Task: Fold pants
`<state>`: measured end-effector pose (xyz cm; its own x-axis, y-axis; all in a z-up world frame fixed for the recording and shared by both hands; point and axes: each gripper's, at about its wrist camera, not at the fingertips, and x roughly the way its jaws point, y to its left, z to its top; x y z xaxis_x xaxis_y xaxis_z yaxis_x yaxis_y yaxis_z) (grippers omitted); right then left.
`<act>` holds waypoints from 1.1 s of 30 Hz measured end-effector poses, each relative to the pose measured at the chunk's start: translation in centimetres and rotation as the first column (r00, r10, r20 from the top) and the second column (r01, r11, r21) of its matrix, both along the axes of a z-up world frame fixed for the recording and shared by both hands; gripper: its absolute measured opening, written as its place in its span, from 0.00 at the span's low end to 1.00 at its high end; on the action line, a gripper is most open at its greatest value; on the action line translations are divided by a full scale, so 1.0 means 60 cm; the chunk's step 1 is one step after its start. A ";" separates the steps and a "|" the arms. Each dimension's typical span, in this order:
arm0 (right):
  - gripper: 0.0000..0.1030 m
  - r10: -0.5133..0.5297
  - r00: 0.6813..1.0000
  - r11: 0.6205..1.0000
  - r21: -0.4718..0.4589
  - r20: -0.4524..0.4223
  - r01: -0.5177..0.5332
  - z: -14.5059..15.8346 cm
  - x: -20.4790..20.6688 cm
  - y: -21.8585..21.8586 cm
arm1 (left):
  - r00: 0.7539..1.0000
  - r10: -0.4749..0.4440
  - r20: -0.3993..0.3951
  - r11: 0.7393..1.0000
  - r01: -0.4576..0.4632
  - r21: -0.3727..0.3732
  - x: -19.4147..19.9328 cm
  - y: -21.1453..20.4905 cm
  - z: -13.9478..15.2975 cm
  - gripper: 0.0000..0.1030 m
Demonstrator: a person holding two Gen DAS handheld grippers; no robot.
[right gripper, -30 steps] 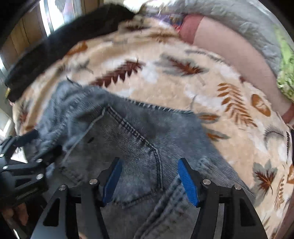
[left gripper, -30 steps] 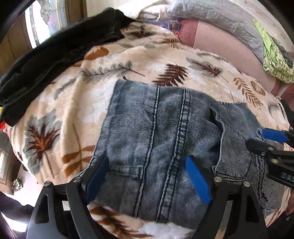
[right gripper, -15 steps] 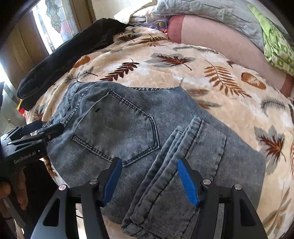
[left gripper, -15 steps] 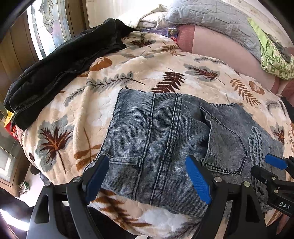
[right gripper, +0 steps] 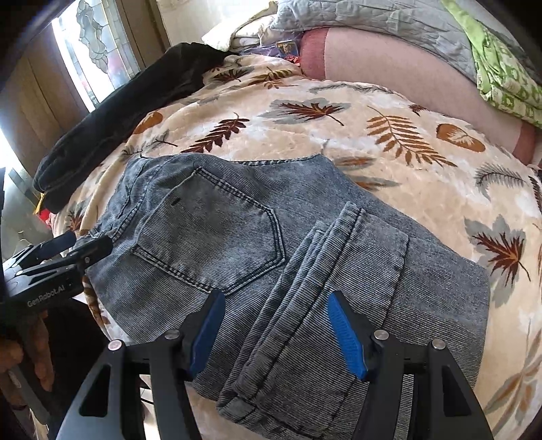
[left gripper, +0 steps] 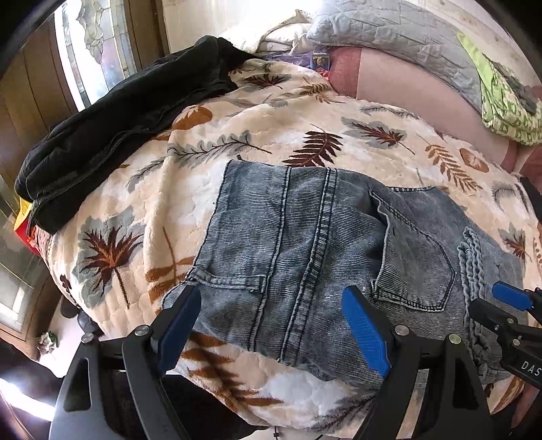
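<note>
Both wrist views sit low at the bed's (left gripper: 237,142) near edge, close above the jeans (left gripper: 288,243), facing the pillows (right gripper: 355,17). Shared: jeans pocket, leaf blanket, probably one window.

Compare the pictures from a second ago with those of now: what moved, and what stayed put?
Both open grippers, left gripper and right gripper, drew back from the jeans, which now lie folded and free. The blanket and black garment stayed.
</note>
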<state>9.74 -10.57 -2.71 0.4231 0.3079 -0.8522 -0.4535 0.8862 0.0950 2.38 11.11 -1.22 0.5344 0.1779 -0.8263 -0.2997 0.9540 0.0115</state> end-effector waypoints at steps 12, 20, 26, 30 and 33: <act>0.65 0.077 0.995 0.994 -0.067 -0.056 -0.081 -0.001 0.056 0.106 | 0.980 0.193 0.050 0.701 -0.102 -0.706 -0.055 0.150 -0.070 0.83; 0.65 0.073 0.987 0.995 -0.054 -0.142 -0.081 -0.038 0.094 0.149 | 0.970 0.240 0.040 0.606 -0.117 -0.787 -0.029 0.172 -0.095 0.82; 0.69 0.057 0.983 0.995 -0.076 -0.175 -0.071 -0.044 0.103 0.154 | 0.972 0.232 0.023 0.670 -0.143 -0.729 -0.015 0.164 -0.086 0.43; 0.69 0.040 0.993 0.999 0.005 -0.113 -0.040 0.006 0.103 0.141 | 0.971 0.238 0.027 0.652 -0.139 -0.746 -0.015 0.172 -0.093 0.43; 0.73 0.131 0.932 0.991 0.027 -0.338 -0.130 -0.074 0.114 0.161 | 0.969 0.245 0.022 0.676 -0.154 -0.721 -0.008 0.165 -0.091 0.45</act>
<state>16.56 -0.88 -7.17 0.0661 0.3446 -0.9364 -0.5054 0.8207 0.2663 1.88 21.01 -6.71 0.6488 -0.3234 -0.6888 -0.4396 0.5796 -0.6862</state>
